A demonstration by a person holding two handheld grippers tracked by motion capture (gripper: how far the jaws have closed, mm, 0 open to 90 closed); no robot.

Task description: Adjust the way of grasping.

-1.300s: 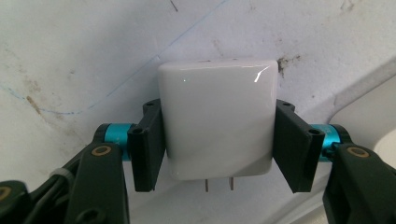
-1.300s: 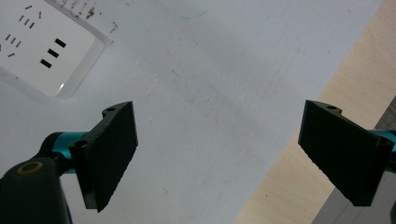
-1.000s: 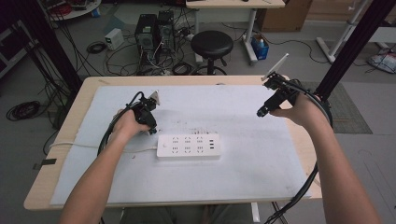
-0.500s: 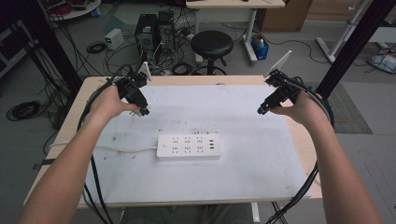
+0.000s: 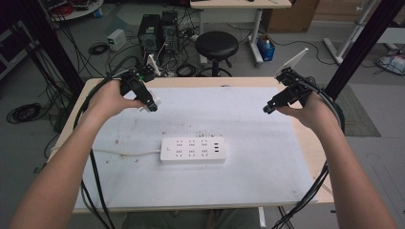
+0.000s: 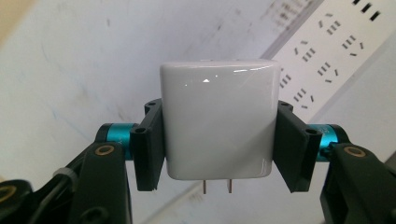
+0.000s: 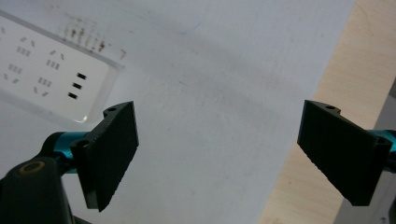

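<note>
Two grippers up: left gripper (image 6: 218,140) clamps white charger (image 6: 218,119), right gripper (image 7: 233,154) spread, empty. Next, likely: align prongs with power strip (image 5: 192,150).

A black stool (image 5: 216,46) stands on the floor just beyond the table's far edge, near its middle. Left of it are two dark computer towers (image 5: 157,29) amid tangled cables (image 5: 98,48). A blue bottle (image 5: 265,48) sits right of the stool. A desk (image 5: 239,5) stands behind them. A cable coil (image 5: 21,113) lies off the table's left edge.
</note>
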